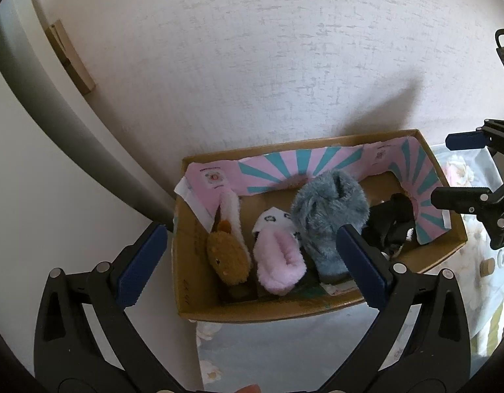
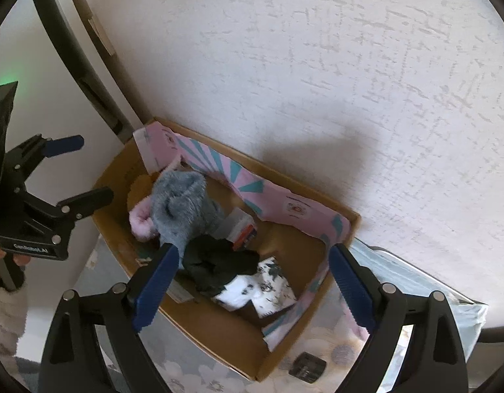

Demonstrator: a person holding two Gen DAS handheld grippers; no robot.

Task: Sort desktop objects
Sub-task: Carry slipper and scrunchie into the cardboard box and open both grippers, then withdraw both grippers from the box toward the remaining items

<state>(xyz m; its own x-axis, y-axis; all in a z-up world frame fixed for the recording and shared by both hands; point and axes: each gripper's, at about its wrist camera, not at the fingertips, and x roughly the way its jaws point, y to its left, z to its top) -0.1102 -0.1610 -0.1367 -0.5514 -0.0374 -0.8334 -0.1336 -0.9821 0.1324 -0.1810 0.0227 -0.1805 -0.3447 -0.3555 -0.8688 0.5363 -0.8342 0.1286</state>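
Note:
A cardboard box (image 1: 317,308) lined with pink and teal paper stands on the table against the wall; it also shows in the right wrist view (image 2: 219,330). In it lie a brown plush slipper (image 1: 227,258), a pink fluffy slipper (image 1: 278,262), a grey fluffy slipper (image 1: 327,216), black cloth (image 1: 391,222) and a white patterned sock (image 2: 258,290). My left gripper (image 1: 252,268) is open and empty above the box's near side. My right gripper (image 2: 255,291) is open and empty above the box, over the black cloth (image 2: 216,262) and the sock. The right gripper also shows in the left wrist view (image 1: 455,170).
The table has a floral cloth (image 1: 284,353). A small black object (image 2: 307,371) lies on the cloth beside the box. A small packet with orange print (image 2: 242,229) lies in the box. The textured wall (image 1: 252,65) is right behind the box.

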